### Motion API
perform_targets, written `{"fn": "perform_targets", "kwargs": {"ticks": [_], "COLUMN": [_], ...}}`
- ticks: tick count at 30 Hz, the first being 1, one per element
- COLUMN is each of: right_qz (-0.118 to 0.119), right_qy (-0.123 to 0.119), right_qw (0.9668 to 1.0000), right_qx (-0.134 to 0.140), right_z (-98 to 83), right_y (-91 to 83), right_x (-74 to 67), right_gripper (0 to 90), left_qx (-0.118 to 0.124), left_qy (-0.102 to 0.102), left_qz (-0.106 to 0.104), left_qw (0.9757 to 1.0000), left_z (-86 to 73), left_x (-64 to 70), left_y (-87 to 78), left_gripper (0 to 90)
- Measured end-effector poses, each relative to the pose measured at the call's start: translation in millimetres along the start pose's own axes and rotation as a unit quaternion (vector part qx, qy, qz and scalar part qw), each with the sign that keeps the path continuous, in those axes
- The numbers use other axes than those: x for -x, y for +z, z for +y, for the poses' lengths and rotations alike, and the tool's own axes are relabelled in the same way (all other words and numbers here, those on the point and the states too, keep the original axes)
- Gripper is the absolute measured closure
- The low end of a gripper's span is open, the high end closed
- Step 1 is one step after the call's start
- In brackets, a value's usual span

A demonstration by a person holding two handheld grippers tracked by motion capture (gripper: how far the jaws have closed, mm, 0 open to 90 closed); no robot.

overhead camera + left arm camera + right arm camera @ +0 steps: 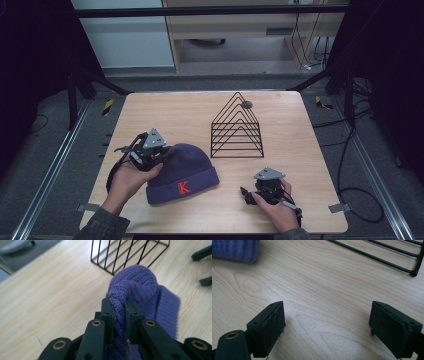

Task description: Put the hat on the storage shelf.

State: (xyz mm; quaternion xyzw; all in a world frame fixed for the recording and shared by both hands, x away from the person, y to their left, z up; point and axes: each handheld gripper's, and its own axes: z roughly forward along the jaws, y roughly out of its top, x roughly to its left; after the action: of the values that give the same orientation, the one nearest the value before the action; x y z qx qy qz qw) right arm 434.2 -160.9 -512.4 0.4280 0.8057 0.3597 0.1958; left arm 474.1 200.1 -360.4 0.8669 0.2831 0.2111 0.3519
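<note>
Fingers (110,312) of the left gripper (119,312) are pinched on a fold of the purple knit beanie (140,282); in the left gripper view the wool bunches up between the two black pads and bulges beyond their tips. How deep the fold runs down between the jaws is hidden by the jaw arms. From the high view the left gripper (148,150) sits at the beanie's (187,170) crown end, and the person's left hand (127,177) covers its lower body, so the pinch itself cannot be made out there. The beanie lies flat on the wooden table (280,220), cuff toward the person, a red letter K (183,188) on the cuff.

Right gripper (327,327) jaws stand wide apart over bare wood with nothing between them. The beanie's edge (237,250) is cut off at that view's top left corner, well apart from these jaws. A black wire rack (237,127) stands behind the beanie, near mid-table; its bottom rods (387,257) cross the right gripper view's upper right.
</note>
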Motion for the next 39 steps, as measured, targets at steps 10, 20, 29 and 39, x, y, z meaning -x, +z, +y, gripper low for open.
{"fn": "perform_targets", "kwargs": {"ticks": [10,20,29,39], "right_qz": [0.000,0.001,0.000,-0.001], "right_qy": [0.001,0.001,0.001,0.000], "right_qw": [1.0000,1.0000,1.0000,1.0000], "right_qx": [-0.001,0.000,0.000,0.000], "right_z": [0.0,0.0,0.0,0.1], "right_y": [-0.1,0.0,-0.1,-0.2], "right_x": [-0.1,-0.1,-0.1,0.0], "right_gripper": [13.5,13.5,13.5,13.5], "left_qx": [0.024,0.045,0.088,0.112], "left_qy": [0.027,0.034,0.031,0.047], "left_qz": [0.009,0.022,0.025,0.029], "left_qw": [0.9993,0.9982,0.9954,0.9921], "left_z": [18.0,39.1,70.7,110.6], "left_x": [-4.9,-25.4,-47.9,-61.3], "left_y": [-17.1,-39.3,-63.6,-75.5], "left_gripper": [80.1,80.0,79.9,79.9]}}
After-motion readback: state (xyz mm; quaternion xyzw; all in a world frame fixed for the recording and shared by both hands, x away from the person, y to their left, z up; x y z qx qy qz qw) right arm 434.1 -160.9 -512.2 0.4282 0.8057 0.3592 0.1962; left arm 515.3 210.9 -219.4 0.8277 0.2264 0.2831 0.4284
